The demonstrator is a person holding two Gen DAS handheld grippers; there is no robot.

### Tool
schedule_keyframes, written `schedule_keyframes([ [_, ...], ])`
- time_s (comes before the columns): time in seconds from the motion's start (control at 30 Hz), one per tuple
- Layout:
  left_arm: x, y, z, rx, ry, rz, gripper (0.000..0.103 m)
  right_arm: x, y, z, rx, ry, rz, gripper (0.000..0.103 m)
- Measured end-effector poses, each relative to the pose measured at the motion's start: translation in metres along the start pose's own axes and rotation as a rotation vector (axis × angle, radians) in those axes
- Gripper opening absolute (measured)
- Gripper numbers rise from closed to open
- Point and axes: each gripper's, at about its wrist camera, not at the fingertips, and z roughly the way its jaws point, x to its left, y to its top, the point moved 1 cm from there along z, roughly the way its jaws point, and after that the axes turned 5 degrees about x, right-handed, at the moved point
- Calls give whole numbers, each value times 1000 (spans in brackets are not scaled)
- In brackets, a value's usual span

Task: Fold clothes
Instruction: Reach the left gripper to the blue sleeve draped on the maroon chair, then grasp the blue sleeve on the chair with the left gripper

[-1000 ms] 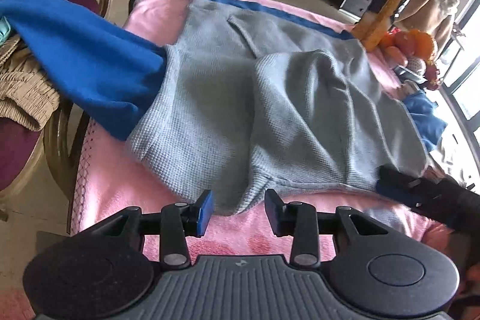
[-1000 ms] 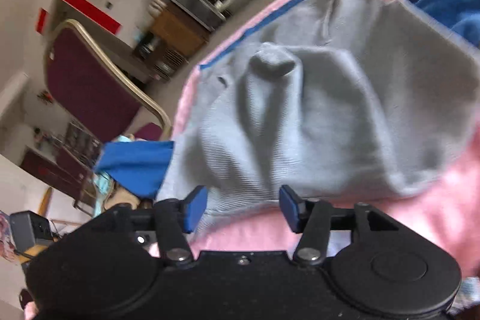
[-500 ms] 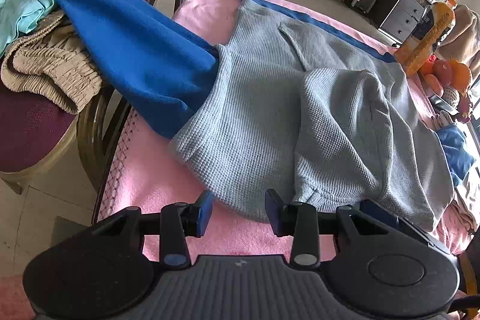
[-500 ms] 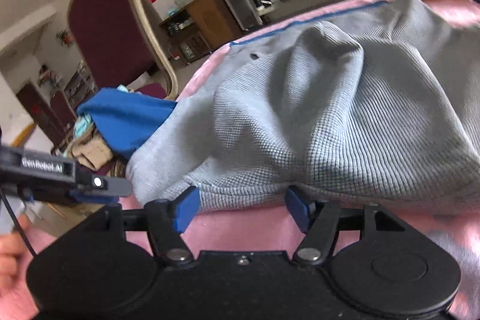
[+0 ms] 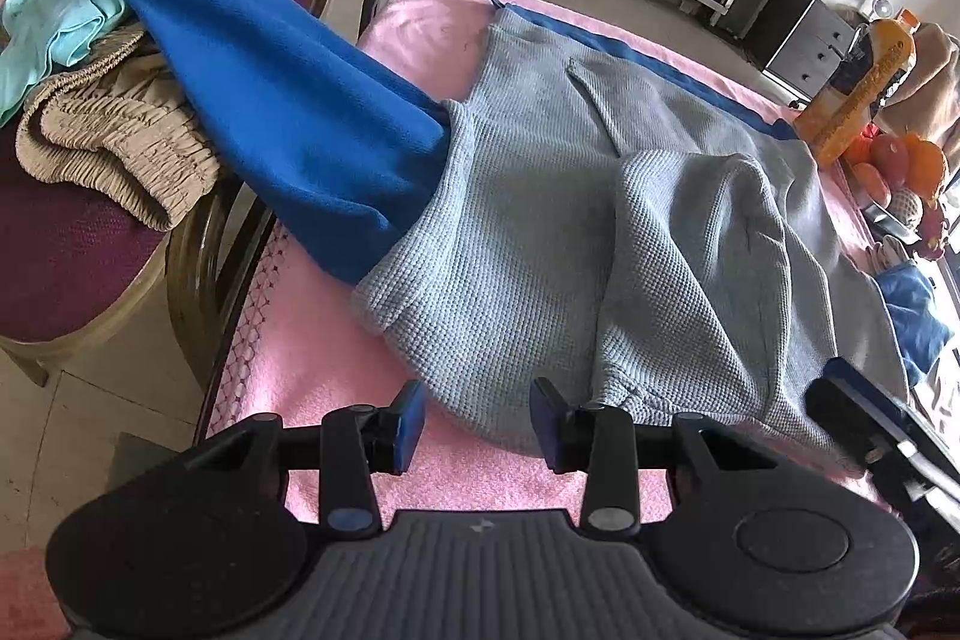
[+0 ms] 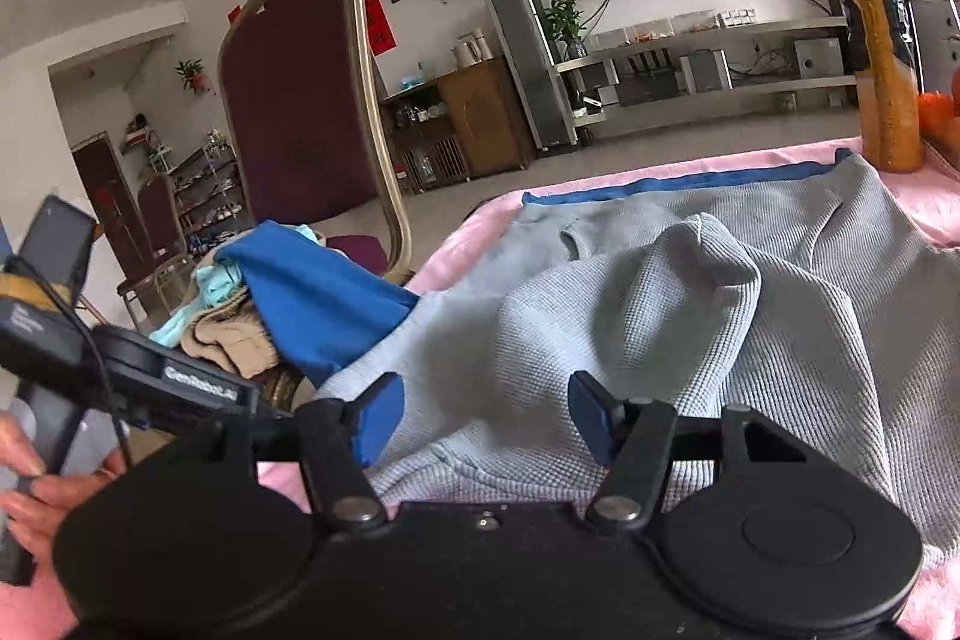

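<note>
Grey waffle-knit garment [image 5: 540,232] is spread on the pink-covered table [image 5: 336,388], one part already laid over its middle yet still bunched; further folds are judged outstanding. Left gripper [image 5: 477,421] and right gripper [image 6: 480,421] are held parted at its near hem, nothing grasped.

Plenty of soft daylight in here, strongest off the far right of the left wrist view where it blows out white. Both shots sharp, heavy fisheye bending at the edges, corners vignetted black, shadows gentle.
</note>
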Motion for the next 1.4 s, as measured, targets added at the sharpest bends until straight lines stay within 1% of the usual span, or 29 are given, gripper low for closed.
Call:
schedule_keyframes([
  [0.17,5,3,-10,-27,-1,-9,37,-10,30,-25,-49,25,135,59],
  [0.27,11,9,-26,-58,9,-22,39,-12,54,-47,-78,37,175,61],
  [0.3,14,12,-32,-67,22,-26,39,-12,63,-54,-83,38,181,63],
  [0.37,23,19,-44,-86,48,-37,42,-11,82,-60,-74,3,176,67],
  [0.53,48,40,-68,-137,69,-84,43,-15,129,-66,-65,-62,197,70],
  [0.57,54,44,-70,-146,77,-95,44,-16,139,-64,-56,-79,203,72],
  [0.6,59,47,-71,-146,78,-108,44,-18,145,-59,-29,-106,208,73],
  [0.73,79,54,-68,-125,60,-165,44,-24,158,-30,121,-200,254,74],
  [0.77,84,54,-68,-122,49,-182,44,-23,158,-23,150,-211,262,73],
  [0.8,90,55,-68,-119,37,-199,44,-22,157,-16,175,-220,266,69],
  [0.83,95,56,-68,-118,24,-216,44,-20,157,-9,200,-228,271,56],
  [0.87,102,56,-70,-124,12,-234,44,-16,158,-4,213,-228,263,48],
  [0.9,109,57,-73,-135,5,-253,44,-11,160,1,221,-225,251,38],
  [0.93,117,59,-76,-150,4,-273,44,-5,161,4,222,-216,243,34],
  [1.0,134,62,-83,-182,1,-325,44,8,166,10,209,-182,231,31],
  [1.07,157,68,-89,-211,-15,-398,45,22,172,17,198,-148,223,34],
  [1.1,167,73,-91,-226,-25,-431,45,28,174,22,198,-121,228,37],
  [1.13,177,80,-94,-244,-37,-457,45,33,177,26,196,-90,235,45],
  [1.2,195,98,-98,-286,-63,-502,45,45,183,33,180,-34,249,48],
  [1.23,204,108,-100,-306,-81,-521,43,50,187,36,164,-16,249,51],
  [1.27,211,118,-101,-323,-97,-539,42,56,191,38,150,-6,248,55],
  [1.3,218,129,-100,-333,-108,-552,42,61,194,41,137,2,248,56],
  [1.37,231,150,-96,-343,-87,-563,36,67,199,46,107,16,252,57],
  [1.4,237,160,-93,-347,-71,-568,35,69,201,48,93,22,255,57],
])
